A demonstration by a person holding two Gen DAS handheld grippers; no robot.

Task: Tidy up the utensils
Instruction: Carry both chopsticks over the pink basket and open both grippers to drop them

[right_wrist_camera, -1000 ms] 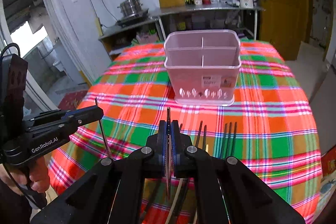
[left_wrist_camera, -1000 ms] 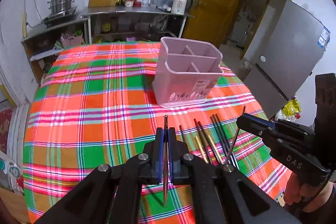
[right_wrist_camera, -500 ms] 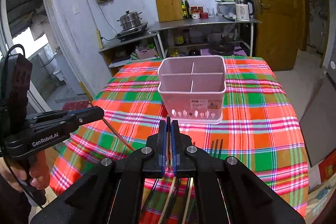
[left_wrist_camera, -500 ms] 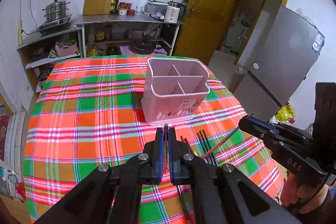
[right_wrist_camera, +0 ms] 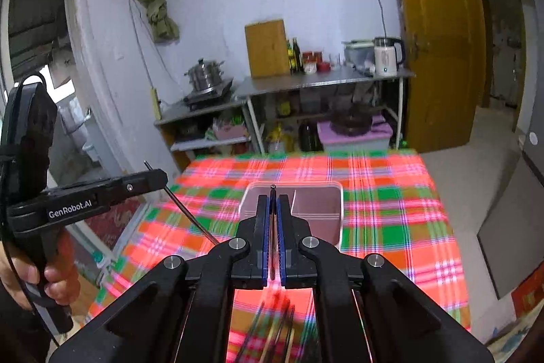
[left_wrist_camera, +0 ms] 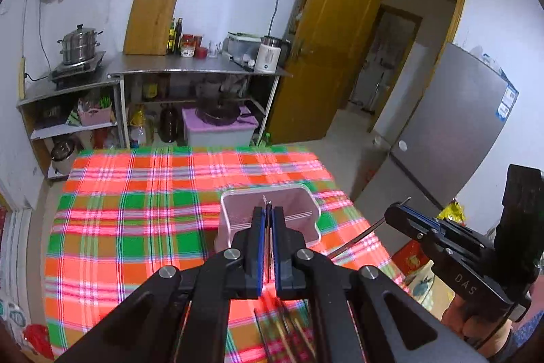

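A pink divided utensil holder [left_wrist_camera: 272,210] stands on the plaid table; it also shows in the right wrist view [right_wrist_camera: 316,203]. My left gripper [left_wrist_camera: 268,216] is shut on a thin chopstick [left_wrist_camera: 268,244] and is raised above the near side of the holder. My right gripper [right_wrist_camera: 273,203] is shut on another chopstick [right_wrist_camera: 272,227], also raised over the holder. The right gripper shows in the left wrist view [left_wrist_camera: 401,213], and the left gripper in the right wrist view [right_wrist_camera: 153,179]. Several loose chopsticks [left_wrist_camera: 289,329] lie on the cloth below.
The round table has a red, green and white plaid cloth [left_wrist_camera: 136,227]. A steel counter [left_wrist_camera: 197,67] with a pot, bottles and a kettle stands behind. A grey fridge [left_wrist_camera: 452,131] and a wooden door [left_wrist_camera: 326,39] are at the right.
Both grippers have risen and tilted up with their chopsticks. The holder now sits lower in both views, right under the fingertips, and more of the room shows.
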